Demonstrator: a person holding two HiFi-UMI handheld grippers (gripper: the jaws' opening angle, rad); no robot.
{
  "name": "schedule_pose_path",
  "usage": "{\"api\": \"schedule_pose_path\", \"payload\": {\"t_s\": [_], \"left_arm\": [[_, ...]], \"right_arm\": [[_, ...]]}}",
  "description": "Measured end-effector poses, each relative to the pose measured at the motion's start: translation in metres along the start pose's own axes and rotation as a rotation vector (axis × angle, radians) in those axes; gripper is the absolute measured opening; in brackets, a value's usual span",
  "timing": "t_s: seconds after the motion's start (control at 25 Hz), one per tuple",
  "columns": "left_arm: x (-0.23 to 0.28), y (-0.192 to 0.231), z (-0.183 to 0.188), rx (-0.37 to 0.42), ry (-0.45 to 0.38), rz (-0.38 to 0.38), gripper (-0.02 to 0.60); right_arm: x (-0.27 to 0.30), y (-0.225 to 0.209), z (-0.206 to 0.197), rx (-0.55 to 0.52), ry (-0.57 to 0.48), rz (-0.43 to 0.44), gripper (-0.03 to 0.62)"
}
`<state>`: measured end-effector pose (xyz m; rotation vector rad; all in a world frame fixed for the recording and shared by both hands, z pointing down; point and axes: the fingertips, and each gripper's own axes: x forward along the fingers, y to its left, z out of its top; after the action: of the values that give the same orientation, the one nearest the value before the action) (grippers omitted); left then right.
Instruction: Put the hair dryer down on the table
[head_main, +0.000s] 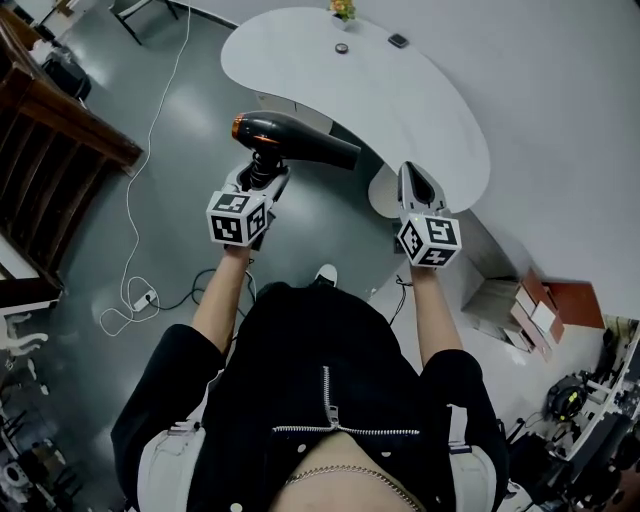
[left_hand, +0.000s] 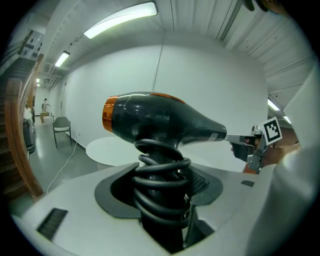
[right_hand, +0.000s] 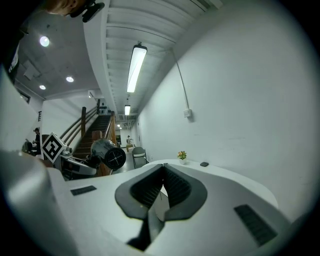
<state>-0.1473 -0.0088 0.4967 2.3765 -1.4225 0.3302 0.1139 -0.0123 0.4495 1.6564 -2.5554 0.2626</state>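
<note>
A black hair dryer (head_main: 292, 138) with an orange rear ring is held in the air in front of the white curved table (head_main: 420, 90). Its cord is coiled round the handle (left_hand: 162, 185). My left gripper (head_main: 262, 180) is shut on that wrapped handle, and the barrel (left_hand: 165, 120) lies level with the nozzle pointing right. To its right, my right gripper (head_main: 412, 180) hangs over the table's near edge, shut, with nothing between its pads (right_hand: 162, 187). From the right gripper view the dryer's nozzle (right_hand: 112, 156) shows at the left.
On the table's far end stand a small flower pot (head_main: 342, 10), a round dark object (head_main: 342, 48) and a small dark device (head_main: 398, 41). A white cable (head_main: 135, 230) runs across the grey floor to a power strip. A wooden staircase (head_main: 50, 130) is at the left; boxes (head_main: 525, 310) lie at the right.
</note>
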Motion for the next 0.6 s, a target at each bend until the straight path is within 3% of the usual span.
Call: {"api": "schedule_pose_path", "payload": {"t_s": [0.32,0.6], "left_arm": [[0.022,-0.015,0.002,0.002,0.021,0.038,0.26],[0.042,-0.029,0.014,0.03,0.019,0.021,0.26]], "right_arm": [[0.018,-0.031,-0.001,0.0,0.002,0.041,-0.006],[0.014,-0.055,0.002,0.003,-0.006,0.015,-0.006]]}}
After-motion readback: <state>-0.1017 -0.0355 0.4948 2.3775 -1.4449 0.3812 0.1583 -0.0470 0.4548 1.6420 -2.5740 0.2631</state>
